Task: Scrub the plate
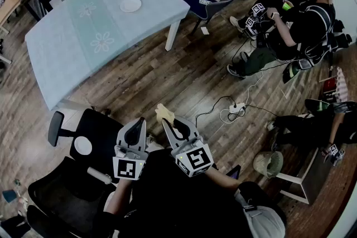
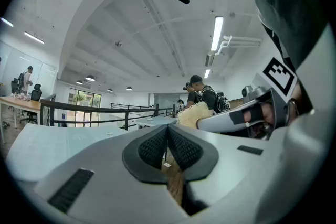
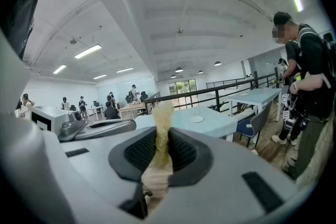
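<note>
My right hand-held gripper (image 1: 170,121) is clamped on a yellowish scrub pad (image 1: 162,112), pinched upright so its free end can meet the dish. My left hand-held gripper (image 1: 136,126) has its jaws together on nothing, probably kept free to steady things. The plate (image 1: 130,4) lies far off on the pale blue table (image 1: 72,36), well apart from me, so scrubbing hasn't begun. Between us runs wooden floor (image 1: 184,81); people sit at the right of the open office.
</note>
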Motion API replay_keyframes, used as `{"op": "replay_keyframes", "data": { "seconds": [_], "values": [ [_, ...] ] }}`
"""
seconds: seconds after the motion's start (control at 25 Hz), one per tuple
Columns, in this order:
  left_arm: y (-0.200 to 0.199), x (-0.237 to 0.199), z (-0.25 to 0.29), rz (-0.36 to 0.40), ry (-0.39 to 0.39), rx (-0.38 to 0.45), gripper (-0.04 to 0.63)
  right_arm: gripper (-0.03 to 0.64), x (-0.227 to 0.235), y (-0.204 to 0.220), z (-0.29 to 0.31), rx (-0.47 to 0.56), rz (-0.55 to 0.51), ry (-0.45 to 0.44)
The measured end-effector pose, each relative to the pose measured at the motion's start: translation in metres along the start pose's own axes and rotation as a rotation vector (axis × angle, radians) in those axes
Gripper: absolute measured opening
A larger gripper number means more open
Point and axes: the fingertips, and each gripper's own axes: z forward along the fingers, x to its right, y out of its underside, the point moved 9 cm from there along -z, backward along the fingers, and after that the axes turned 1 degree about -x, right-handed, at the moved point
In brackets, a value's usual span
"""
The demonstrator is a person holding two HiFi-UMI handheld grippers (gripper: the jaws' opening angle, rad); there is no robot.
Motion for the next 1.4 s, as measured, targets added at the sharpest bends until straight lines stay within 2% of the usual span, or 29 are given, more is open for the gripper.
{"op": "replay_keyframes", "data": {
  "seconds": [0.2, 0.32, 0.48, 0.64, 0.88, 1.12, 1.4],
  "values": [
    [0.008, 0.006, -0.009, -0.016, 0.006, -0.034, 0.012, 0.063, 0.001, 0.001, -0.014, -0.006, -0.009, 0.021],
    [0.002, 0.01, -0.001, 0.009, -0.004, -0.01, 0.012, 0.063, 0.012, -0.002, -0.016, 0.005, -0.006, 0.022],
    [-0.007, 0.023, 0.002, -0.001, -0.074, 0.015, 0.012, 0.063, 0.022, -0.001, -0.011, -0.01, 0.002, -0.04],
    [-0.005, 0.04, 0.004, -0.007, -0.12, -0.011, 0.012, 0.063, 0.03, -0.006, -0.014, 0.009, -0.008, -0.098],
    [-0.005, 0.07, 0.026, -0.017, -0.12, -0.014, 0.012, 0.063, 0.064, -0.007, -0.023, 0.028, 0.011, -0.114],
    [-0.011, 0.094, 0.053, 0.014, -0.113, -0.005, 0.012, 0.064, 0.094, -0.014, -0.039, 0.08, 0.021, -0.137],
    [-0.007, 0.115, 0.072, -0.001, -0.145, -0.005, 0.012, 0.064, 0.125, -0.009, -0.044, 0.072, 0.053, -0.133]
  ]
}}
